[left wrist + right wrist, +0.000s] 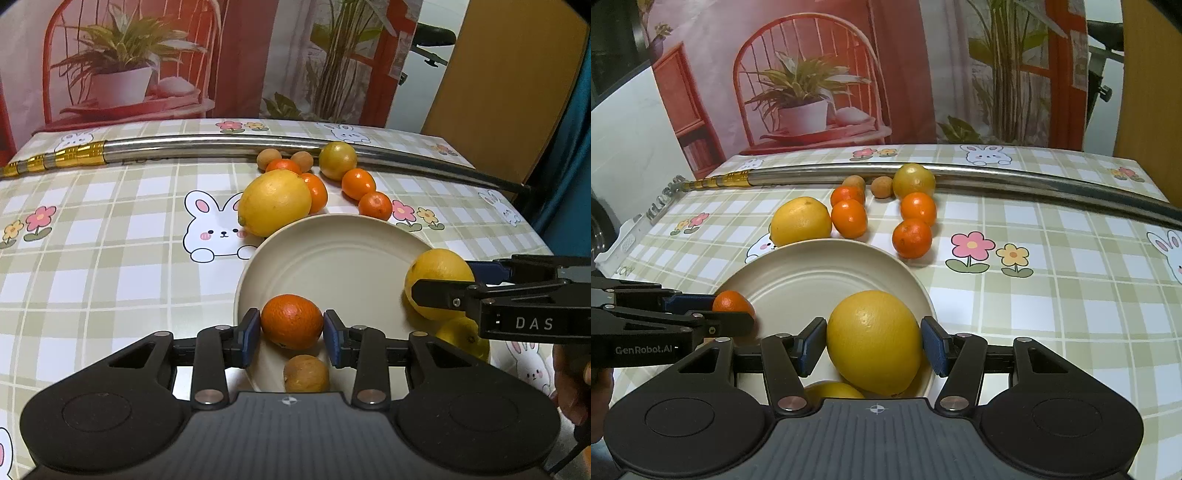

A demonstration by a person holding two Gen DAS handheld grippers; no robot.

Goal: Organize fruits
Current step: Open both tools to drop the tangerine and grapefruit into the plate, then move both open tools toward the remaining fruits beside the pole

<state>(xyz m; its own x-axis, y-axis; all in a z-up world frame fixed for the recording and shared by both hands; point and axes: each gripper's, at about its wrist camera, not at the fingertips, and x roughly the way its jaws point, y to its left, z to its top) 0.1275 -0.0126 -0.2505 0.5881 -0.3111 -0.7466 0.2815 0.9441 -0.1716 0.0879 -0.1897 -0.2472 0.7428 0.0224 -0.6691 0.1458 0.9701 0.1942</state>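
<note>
Left wrist view: the left tongs (291, 328) sit at six o'clock over the near edge of the cream plate (332, 236), their blue pads narrow and pressed to either side of a small orange (291, 320), which they hold just above the plate floor. A small brown fruit (306, 373) lies on the plate just below them. At three o'clock the right tongs (439, 273) come in from the side, set moderately wide and clamped on a large lemon (437, 282) at the plate's rim; a second lemon (463, 334) lies beneath it.

Farther off, at twelve o'clock, another big lemon (273, 202) touches the plate's far rim on the surface (92, 258), with more small oranges (375, 205), two brown fruits and a greenish-yellow one (337, 160) against a long metal rod (221, 146).

Both hands look to be in the placing step, each with a fruit over the plate. Next, each fruit likely needs lowering until it rests, then the pads eased apart gently so the round fruit does not roll off. Most fruit is not yet gathered.
</note>
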